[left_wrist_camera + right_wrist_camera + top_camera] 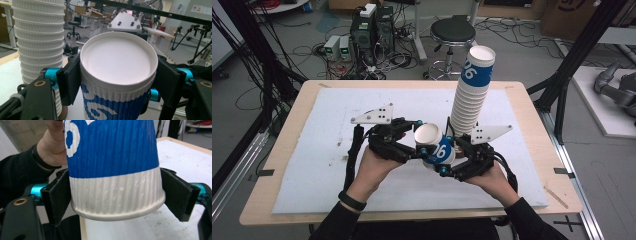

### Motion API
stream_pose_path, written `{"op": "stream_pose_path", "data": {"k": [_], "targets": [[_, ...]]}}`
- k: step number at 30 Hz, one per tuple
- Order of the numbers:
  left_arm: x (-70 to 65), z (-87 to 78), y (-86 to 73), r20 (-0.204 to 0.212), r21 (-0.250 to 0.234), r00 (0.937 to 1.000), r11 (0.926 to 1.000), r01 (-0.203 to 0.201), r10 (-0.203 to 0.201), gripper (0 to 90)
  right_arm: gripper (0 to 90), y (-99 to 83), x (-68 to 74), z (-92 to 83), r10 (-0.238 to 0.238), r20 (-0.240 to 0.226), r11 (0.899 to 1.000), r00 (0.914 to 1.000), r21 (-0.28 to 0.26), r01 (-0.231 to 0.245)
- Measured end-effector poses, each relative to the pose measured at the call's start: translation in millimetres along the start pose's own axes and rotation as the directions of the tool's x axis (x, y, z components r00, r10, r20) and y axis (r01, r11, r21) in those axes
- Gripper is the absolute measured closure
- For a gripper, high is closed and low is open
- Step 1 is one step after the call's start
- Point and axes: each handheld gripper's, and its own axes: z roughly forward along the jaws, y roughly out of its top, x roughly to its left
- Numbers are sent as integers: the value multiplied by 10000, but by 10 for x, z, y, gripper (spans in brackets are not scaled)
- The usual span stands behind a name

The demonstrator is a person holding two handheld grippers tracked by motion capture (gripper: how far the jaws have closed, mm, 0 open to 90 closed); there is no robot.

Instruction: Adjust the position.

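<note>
A blue-and-white ribbed paper cup (439,150) hangs tilted above the table, its white base turned up and to the left. My left gripper (422,137) is shut on its base end; in the left gripper view both pads (70,80) press the cup (117,62) just under the base rim. My right gripper (447,156) takes the wide end. In the right gripper view its pads (60,195) lie against the white band above the mouth rim of the cup (112,157). Right behind stands a tall stack of nested cups (469,100), (37,37).
A white sheet (337,150) covers the wooden table (532,115). Behind the far edge are a black stool (452,32) and computer boxes with cables (372,30) on the floor. Black frame posts (572,65) rise at the right. The person's other hand (50,147) is behind the cup.
</note>
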Motion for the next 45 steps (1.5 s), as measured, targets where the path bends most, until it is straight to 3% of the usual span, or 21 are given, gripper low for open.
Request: {"op": "stream_pose_path", "data": {"k": [5,9,13,15,17,19,20,27,30,31,32,33,34,35,37,39,41,45], "targets": [[2,-8,3,19,264,10000,9997,19,-19,282,191,0,-8,-7,-26,-118,9998,9999,179,28],[3,-9,33,-66,939,9999,9955,133,-127,225,197,4,-19,-7,-175,-274,9985,9995,511,189],[-5,-49,79,-206,1772,9997,9841,147,-112,190,197,16,-22,-11,-289,-362,9936,9989,1080,326],[-9,-52,87,-190,1936,9997,9810,156,-122,188,197,14,-28,-4,-380,-320,9894,9988,1391,421],[-18,-39,95,-167,2483,9998,9686,103,-63,188,197,11,-30,3,-375,-297,9861,9989,1608,418],[-23,-30,92,-221,2590,9997,9658,102,-46,189,197,10,-23,9,-397,-314,9834,9987,1756,447],[-24,-11,85,-302,2895,9995,9572,15,76,192,197,11,-21,15,-471,-297,9803,9984,1906,519],[-20,7,69,-6,3274,9996,9446,-249,266,292,195,17,-21,9,-551,-258,9724,9981,2254,595],[-16,0,74,22,2883,9998,9573,-202,205,293,164,23,-22,-3,-533,-228,9769,9983,2061,568],[-16,0,74,22,2883,9998,9573,-202,205,294,162,28,-25,-14,-493,-235,9793,9985,1953,529],[-8,-24,78,92,2407,9998,9704,-218,201,294,157,40,-30,-40,-391,-191,9847,9991,1690,417],[-8,-24,78,92,2407,9998,9704,-218,201,295,156,49,-40,-66,-315,-250,9884,9992,1481,349],[-2,-54,87,110,2033,9996,9787,-290,273,296,156,58,-47,-91,-258,-308,9918,9992,1246,294],[-2,-54,87,110,2033,9996,9787,-290,273,295,156,58,-47,-91,-258,-308,9918,9992,1246,294],[-7,-89,97,149,1405,9994,9895,-329,312,296,155,84,-46,-159,-137,-266,9981,9996,591,152],[-5,-97,96,157,1270,9994,9914,-321,304,296,155,91,-43,-180,-87,-279,9990,9996,431,99],[8,-121,77,163,630,9997,9978,-194,184,296,155,101,-38,-219,0,-164,10000,9999,-22,0],[14,-125,60,150,26,9999,10000,-55,55,296,155,99,-33,-228,169,-176,9986,9997,-502,-178]]}}
